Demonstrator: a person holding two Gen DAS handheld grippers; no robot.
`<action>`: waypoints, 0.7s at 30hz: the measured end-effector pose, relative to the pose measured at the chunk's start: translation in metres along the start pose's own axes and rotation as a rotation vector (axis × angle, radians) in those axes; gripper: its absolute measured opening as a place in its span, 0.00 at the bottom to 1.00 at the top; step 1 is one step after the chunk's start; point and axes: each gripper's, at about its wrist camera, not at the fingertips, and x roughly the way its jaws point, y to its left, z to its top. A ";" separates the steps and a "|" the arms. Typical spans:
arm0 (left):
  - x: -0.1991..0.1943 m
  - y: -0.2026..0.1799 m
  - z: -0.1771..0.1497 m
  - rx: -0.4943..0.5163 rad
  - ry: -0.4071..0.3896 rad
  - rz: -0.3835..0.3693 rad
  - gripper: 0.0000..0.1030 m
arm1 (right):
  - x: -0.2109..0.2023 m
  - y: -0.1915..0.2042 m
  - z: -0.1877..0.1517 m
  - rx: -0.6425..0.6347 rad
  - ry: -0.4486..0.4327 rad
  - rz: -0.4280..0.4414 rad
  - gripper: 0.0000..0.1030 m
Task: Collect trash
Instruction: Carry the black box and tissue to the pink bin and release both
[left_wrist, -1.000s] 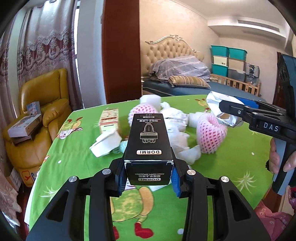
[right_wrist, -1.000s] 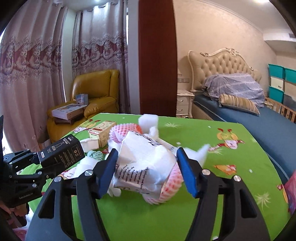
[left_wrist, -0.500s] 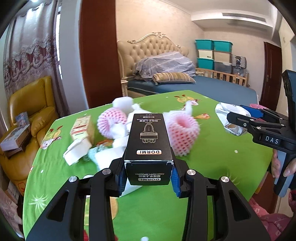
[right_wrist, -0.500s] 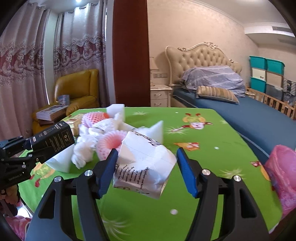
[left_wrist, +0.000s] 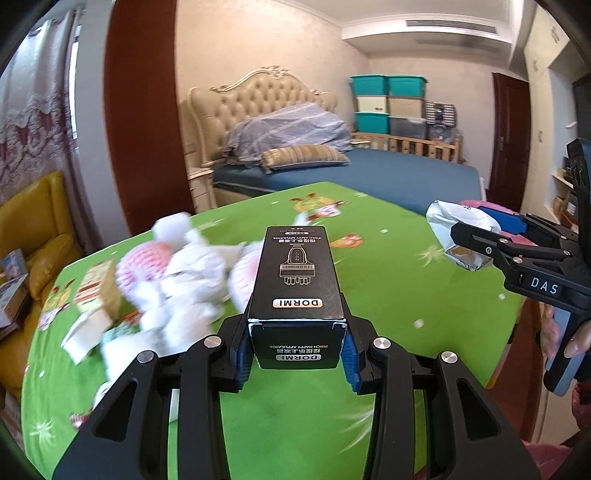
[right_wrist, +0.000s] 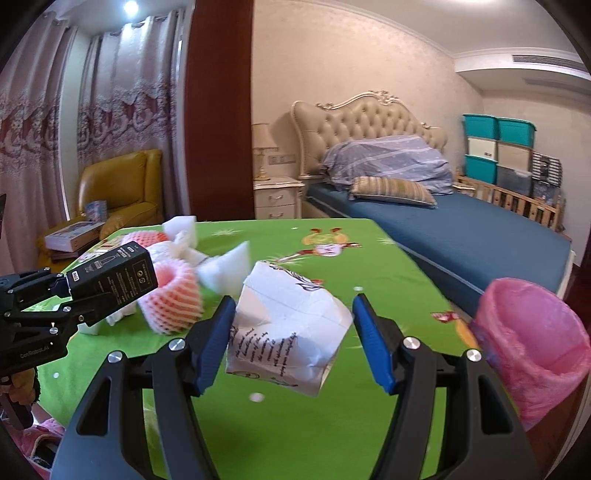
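My left gripper (left_wrist: 297, 356) is shut on a black DORMI box (left_wrist: 297, 280) and holds it above the green table (left_wrist: 388, 266). The box also shows in the right wrist view (right_wrist: 114, 275). My right gripper (right_wrist: 295, 343) is shut on a crumpled white paper bag (right_wrist: 288, 328), held above the table; the bag shows in the left wrist view (left_wrist: 454, 230) at the right. A bin lined with a pink bag (right_wrist: 532, 343) stands off the table's right edge, to the right of my right gripper.
A heap of pink foam fruit nets (right_wrist: 171, 295), white foam pieces (left_wrist: 192, 266) and a small carton (left_wrist: 98, 286) lies on the table's left part. A yellow armchair (right_wrist: 118, 192) and a blue bed (right_wrist: 443, 229) stand beyond the table.
Both grippers have swung to the right with their loads. The trash heap has slid left in both views and the pink bin has come into the right wrist view.
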 end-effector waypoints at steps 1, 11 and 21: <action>0.002 -0.004 0.002 0.003 -0.002 -0.012 0.37 | -0.003 -0.006 0.000 0.004 -0.003 -0.013 0.62; 0.039 -0.079 0.037 0.121 -0.031 -0.162 0.37 | -0.032 -0.085 -0.004 0.077 -0.038 -0.183 0.62; 0.068 -0.170 0.081 0.190 -0.044 -0.333 0.37 | -0.046 -0.187 -0.019 0.154 -0.019 -0.367 0.62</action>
